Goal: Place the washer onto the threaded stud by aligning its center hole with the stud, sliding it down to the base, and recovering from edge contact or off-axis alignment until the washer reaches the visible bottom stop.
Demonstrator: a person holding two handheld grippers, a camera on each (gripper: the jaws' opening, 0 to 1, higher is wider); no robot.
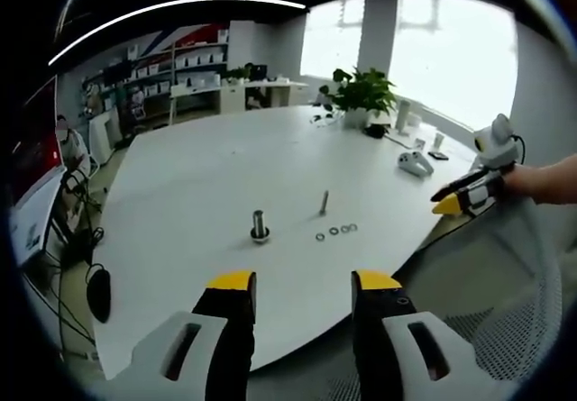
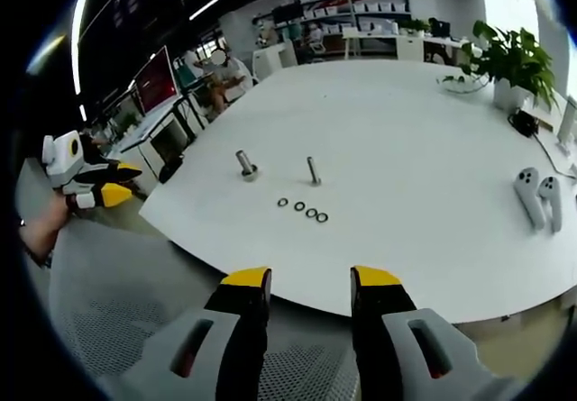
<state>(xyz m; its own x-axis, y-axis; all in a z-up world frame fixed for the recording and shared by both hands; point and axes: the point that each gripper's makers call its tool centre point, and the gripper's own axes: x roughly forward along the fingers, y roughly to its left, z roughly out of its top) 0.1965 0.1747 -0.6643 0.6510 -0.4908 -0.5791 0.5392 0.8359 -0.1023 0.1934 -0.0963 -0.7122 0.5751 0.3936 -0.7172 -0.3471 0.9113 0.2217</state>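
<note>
On the white table stand two upright threaded studs: a thicker one on a wide base and a thinner one. Several small washers lie flat in a short row near the studs. My left gripper is open and holds nothing, off the table's edge, well short of the washers. My right gripper is open too, with nothing between its jaws, beyond the table's edge on another side. Each gripper shows in the other's view, held by a hand.
Two white game controllers lie on the table off to one side. A potted plant stands at the far part of the table. Desks, shelves, monitors and a seated person are in the room beyond.
</note>
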